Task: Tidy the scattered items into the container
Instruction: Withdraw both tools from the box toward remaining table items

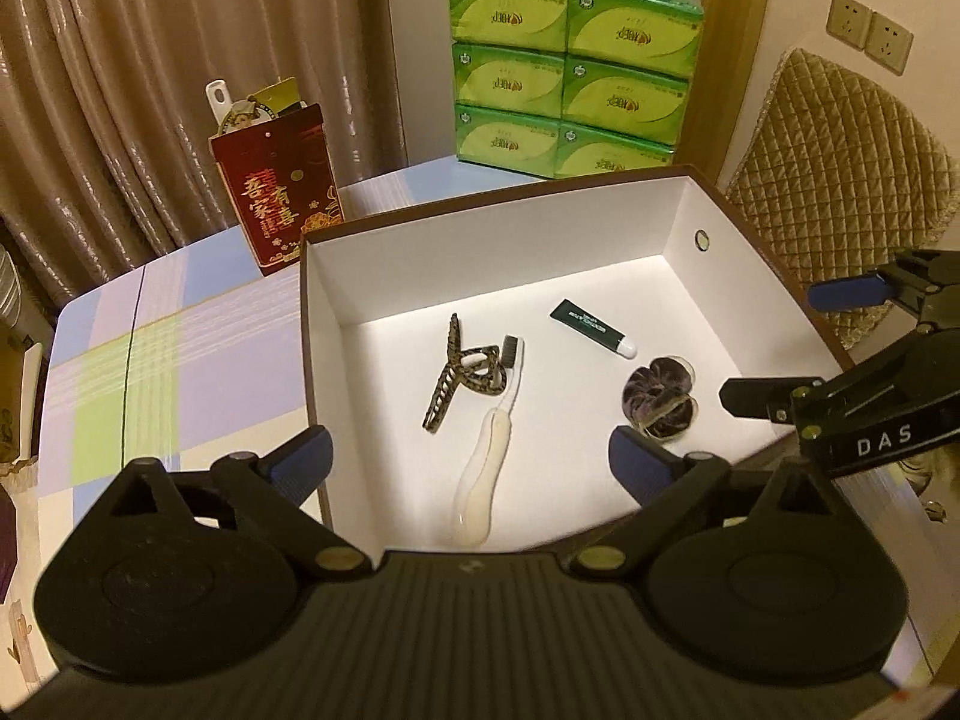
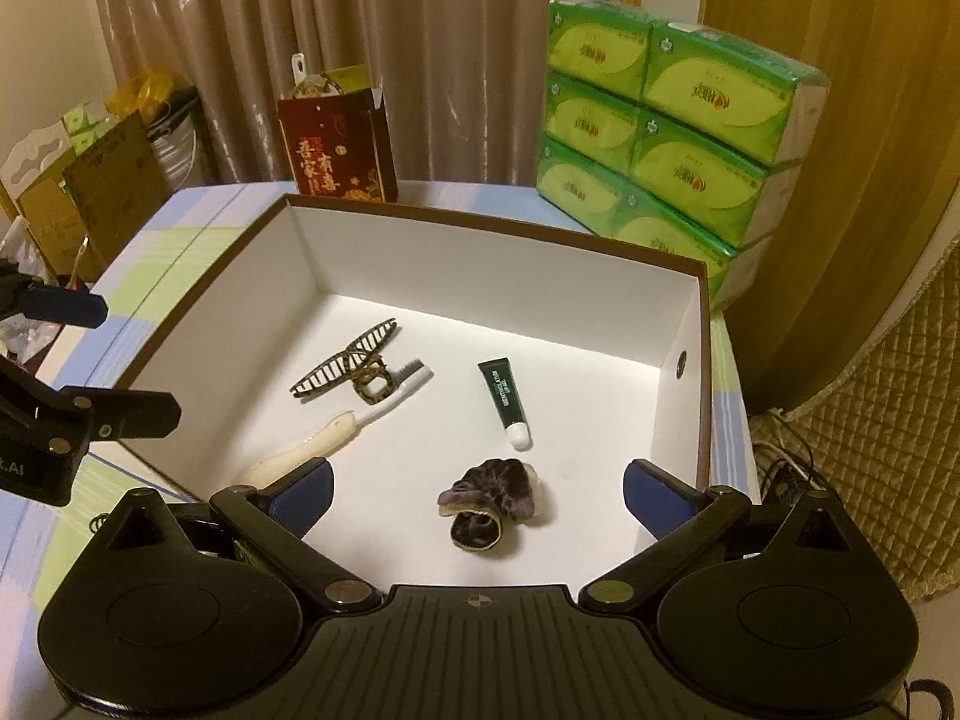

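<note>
A: Starting nearest, what are the grippers doing?

B: The left gripper [image 1: 471, 465] is hanging over the box [image 2: 510, 234] with jaws spread wide and nothing between them; the right gripper [image 2: 477, 489] is doing likewise.

A: And the items?

B: All are lying on the box floor: the toothbrush [image 1: 486, 468] closest, the hair claw [image 1: 462, 372] touching its head, the velvet scrunchie [image 2: 495, 501] to the right, the green tube [image 2: 504, 399] further in.

A: So which step is this?

B: I'm judging it as wrapping up, since no loose item is showing on the table [image 1: 180, 360]. Next would be checking beyond the red gift bag [image 1: 279, 180] and tissue packs [image 1: 570, 72] for strays.
</note>
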`<state>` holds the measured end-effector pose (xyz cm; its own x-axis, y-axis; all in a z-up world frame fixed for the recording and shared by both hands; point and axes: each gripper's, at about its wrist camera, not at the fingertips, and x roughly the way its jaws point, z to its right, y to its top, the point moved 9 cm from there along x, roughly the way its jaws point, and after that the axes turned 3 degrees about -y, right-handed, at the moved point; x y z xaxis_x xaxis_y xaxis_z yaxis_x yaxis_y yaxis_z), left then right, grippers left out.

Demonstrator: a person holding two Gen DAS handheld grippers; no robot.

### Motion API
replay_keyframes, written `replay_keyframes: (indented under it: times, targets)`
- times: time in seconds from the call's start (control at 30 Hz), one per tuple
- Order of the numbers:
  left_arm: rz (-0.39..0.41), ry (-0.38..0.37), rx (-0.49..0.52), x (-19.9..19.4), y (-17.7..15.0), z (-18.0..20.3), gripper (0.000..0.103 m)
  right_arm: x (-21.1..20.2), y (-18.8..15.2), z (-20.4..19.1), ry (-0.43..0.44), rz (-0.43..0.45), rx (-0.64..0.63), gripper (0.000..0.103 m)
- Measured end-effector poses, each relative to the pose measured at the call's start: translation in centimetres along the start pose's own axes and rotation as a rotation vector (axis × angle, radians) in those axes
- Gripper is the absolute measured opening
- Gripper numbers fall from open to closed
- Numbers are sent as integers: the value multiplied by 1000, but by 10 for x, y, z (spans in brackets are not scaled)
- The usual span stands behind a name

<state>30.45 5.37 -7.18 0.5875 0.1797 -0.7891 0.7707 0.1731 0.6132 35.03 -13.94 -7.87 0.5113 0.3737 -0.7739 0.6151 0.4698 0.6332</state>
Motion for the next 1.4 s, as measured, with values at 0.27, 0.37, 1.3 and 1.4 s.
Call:
replay_keyframes:
  times: [0.27, 0.37, 1.3, 1.4]
  targets:
    - [39, -16, 7, -35, -26, 1, 97, -27, -11, -9, 13, 46, 25, 100]
    - [47, -9, -1, -45, -39, -3, 96, -35, -21, -12, 11, 58, 31, 100]
    - [-111, -20, -128, -27, -176, -21, 76, -17, -162, -58, 82, -144, 110, 86]
    - [-126, -17, -114, -22, -179, -22, 76, -12, -167, -64, 93, -166, 111, 80]
